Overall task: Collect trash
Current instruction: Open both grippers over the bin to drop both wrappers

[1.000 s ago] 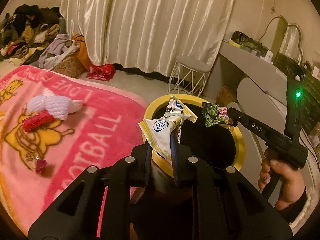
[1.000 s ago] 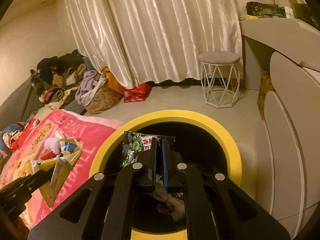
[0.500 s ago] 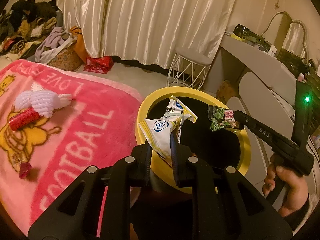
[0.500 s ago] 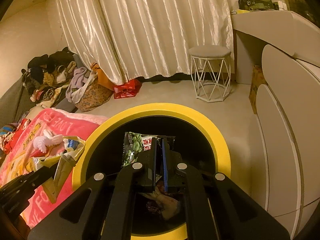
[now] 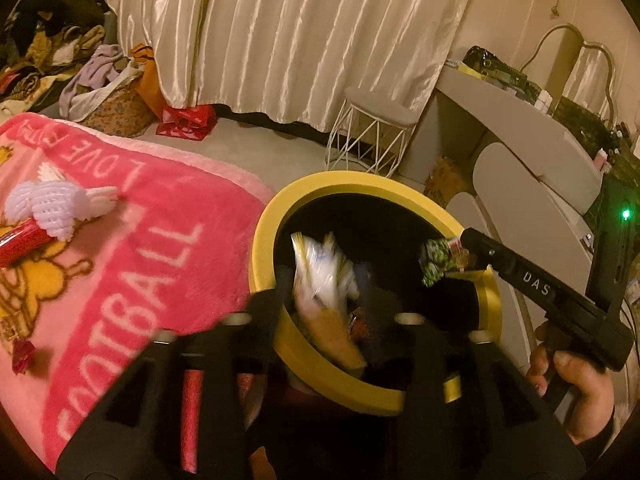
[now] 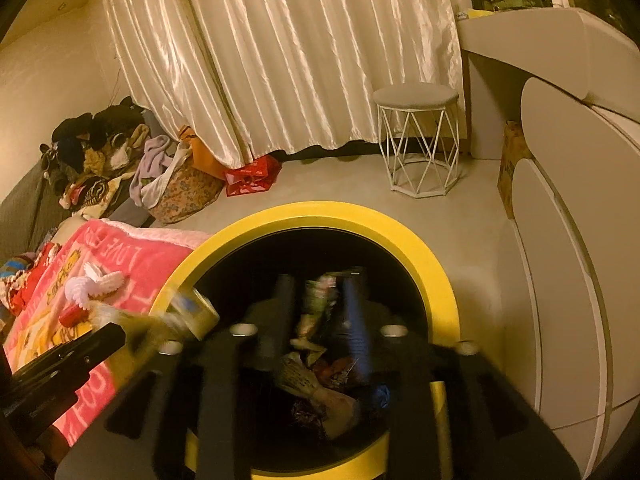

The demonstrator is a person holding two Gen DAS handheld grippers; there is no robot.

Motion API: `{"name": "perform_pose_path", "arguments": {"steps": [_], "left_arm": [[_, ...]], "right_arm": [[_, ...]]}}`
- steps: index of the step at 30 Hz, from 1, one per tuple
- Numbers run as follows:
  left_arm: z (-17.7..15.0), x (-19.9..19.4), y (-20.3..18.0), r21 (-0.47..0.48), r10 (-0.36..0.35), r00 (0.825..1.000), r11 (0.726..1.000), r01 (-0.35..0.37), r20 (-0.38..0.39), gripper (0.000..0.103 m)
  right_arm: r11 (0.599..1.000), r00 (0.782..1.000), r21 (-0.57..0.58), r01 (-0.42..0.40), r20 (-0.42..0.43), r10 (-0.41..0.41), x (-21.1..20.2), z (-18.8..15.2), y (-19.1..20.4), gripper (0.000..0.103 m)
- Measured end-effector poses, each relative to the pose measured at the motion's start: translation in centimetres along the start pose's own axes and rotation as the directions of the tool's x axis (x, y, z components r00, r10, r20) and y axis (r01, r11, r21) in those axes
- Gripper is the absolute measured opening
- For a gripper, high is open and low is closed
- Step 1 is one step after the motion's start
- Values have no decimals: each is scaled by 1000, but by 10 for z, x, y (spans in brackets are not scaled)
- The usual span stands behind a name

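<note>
- Left wrist view: the left hand-held gripper [image 5: 324, 276] has just been opening; its jaws stand apart over the bin [image 5: 490, 300], and the white wrapper [image 5: 320, 268] between them is blurred, so whether the pads still touch it cannot be told.
- Its printing is too smeared to read.
- Writing that reads: "FOOTBALL" and part of "LOVE" on the pink blanket [image 5: 132, 248] — upside down from this side — and "DAS" on the side of the right hand-held gripper [image 5: 460, 254].
- A green packet [image 5: 436, 262] hangs at that gripper's tip, above the bin's dark inside.
- Only this view shows the hand [image 5: 572, 388] on the right grip, its green light, a red tube [image 5: 20, 242] under a white foam net [image 5: 48, 208], and a small red wrapper [image 5: 22, 356] on the blanket.
- Right wrist view: the right hand-held gripper [image 6: 320, 300] has also just been opening, jaws parted, the green packet [image 6: 318, 296] blurred between them over the bin [image 6: 436, 276].
- Only here can the trash heaped at the bin's bottom [image 6: 320, 384] be seen — crumpled wrappers, no legible print.
- Both show the stool [image 6: 416, 136] by the curtain.
</note>
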State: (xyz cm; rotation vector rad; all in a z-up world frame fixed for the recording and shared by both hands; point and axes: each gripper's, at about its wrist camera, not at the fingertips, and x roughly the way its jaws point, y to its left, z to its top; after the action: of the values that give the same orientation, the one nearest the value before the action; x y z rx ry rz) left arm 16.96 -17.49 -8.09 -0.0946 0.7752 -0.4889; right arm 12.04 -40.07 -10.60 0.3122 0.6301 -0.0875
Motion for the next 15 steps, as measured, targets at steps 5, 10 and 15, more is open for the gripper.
{"name": "perform_pose_path", "arguments": {"steps": [5,10,15], "left_arm": [[2,-12,7,-25,8,999,1000,-6,46,81],[3,-25,18,-57,21,997,998,-17,78,82],[5,-38,28,-76,42,993,997,-34,109,82]], "right_arm": [[1000,1000,-5,-5,5,5,1,-1,1,48],[999,1000,-32,-17,8,18,0,-1,9,53],[997,1000,-68,-30,3,30,-2,-3,23,56]]}}
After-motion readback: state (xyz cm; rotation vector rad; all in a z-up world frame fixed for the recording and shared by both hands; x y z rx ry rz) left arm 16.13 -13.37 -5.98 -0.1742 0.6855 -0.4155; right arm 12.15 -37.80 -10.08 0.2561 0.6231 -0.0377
